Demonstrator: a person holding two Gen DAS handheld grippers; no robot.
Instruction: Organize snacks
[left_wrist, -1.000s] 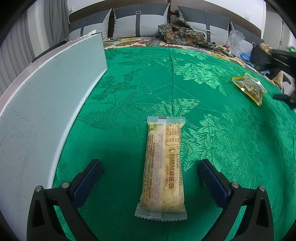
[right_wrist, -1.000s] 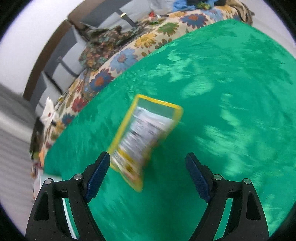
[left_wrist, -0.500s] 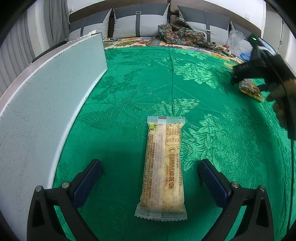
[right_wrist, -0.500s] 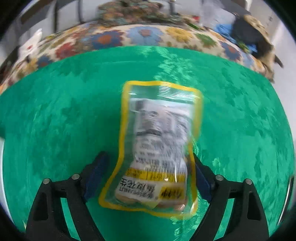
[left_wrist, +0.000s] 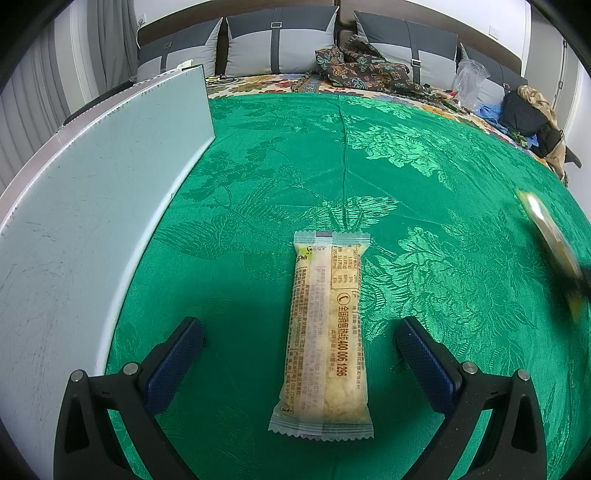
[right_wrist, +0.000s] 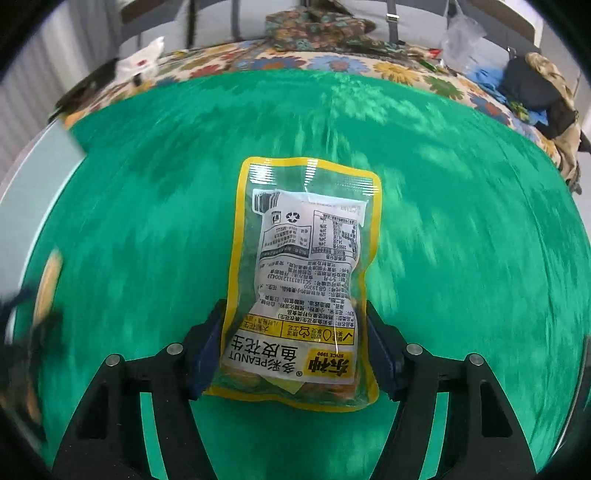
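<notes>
The right gripper (right_wrist: 295, 347) is clenched on a yellow-bordered clear plastic pouch of peanuts (right_wrist: 304, 273). Its blue-padded fingers (right_wrist: 207, 350) press the pouch's two side edges near the bottom, and the printed back label faces the camera with its text upside down. The pouch stands up from the jaws, its sealed top edge pointing to the far side, over the green floral brocade cloth (right_wrist: 461, 221), which is blurred in this view. In the left wrist view the same pouch shows only as a blurred yellow streak (left_wrist: 550, 232) at the far right edge.

The left gripper (left_wrist: 295, 354) is released, its jaws spread wide and touching nothing. Between them, apart from both blue pads (left_wrist: 173, 365), lies a long pale snack bar in a translucent crimped wrapper (left_wrist: 325, 332). It rests flat on the green cloth (left_wrist: 406, 166), running lengthwise from near to far, with red printed numbers along its right side.

To the left of the bar stands a pale grey-green flat board (left_wrist: 92, 206), its long edge curving along the cloth's left border. On the far side sit grey cushions (left_wrist: 280, 48) against a headboard, with a dark patterned fabric bundle (left_wrist: 362, 70) just in front of them.
</notes>
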